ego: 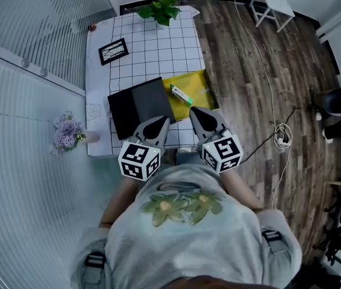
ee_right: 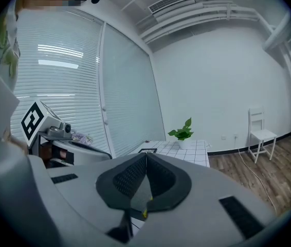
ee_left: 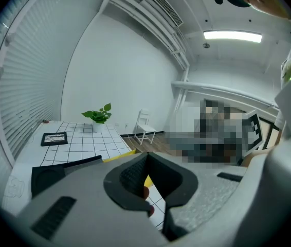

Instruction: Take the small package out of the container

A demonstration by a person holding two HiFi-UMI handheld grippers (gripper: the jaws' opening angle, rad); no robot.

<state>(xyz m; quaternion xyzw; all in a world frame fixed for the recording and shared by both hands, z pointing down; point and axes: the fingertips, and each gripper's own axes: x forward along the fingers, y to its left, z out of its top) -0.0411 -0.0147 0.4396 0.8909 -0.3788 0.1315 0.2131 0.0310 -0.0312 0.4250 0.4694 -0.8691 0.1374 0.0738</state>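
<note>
A flat dark grey and black container (ego: 138,106) lies on the white gridded table (ego: 152,47). Beside it on the right is a yellow mailer (ego: 196,83), and a small green and white package (ego: 181,94) rests on top of that. My left gripper (ego: 158,124) hovers over the container's near edge with its jaws shut and nothing between them. My right gripper (ego: 199,114) hangs over the yellow mailer's near edge, also shut and empty. In the left gripper view the left gripper (ee_left: 146,156) has its tips together above the black container (ee_left: 58,171). The right gripper (ee_right: 146,156) shows its tips together too.
A potted plant (ego: 161,8) stands at the table's far edge, with a black picture frame (ego: 113,51) to the left. Purple flowers (ego: 67,131) sit by the window blinds. A white chair (ego: 271,2) and cables (ego: 282,136) are on the wooden floor to the right.
</note>
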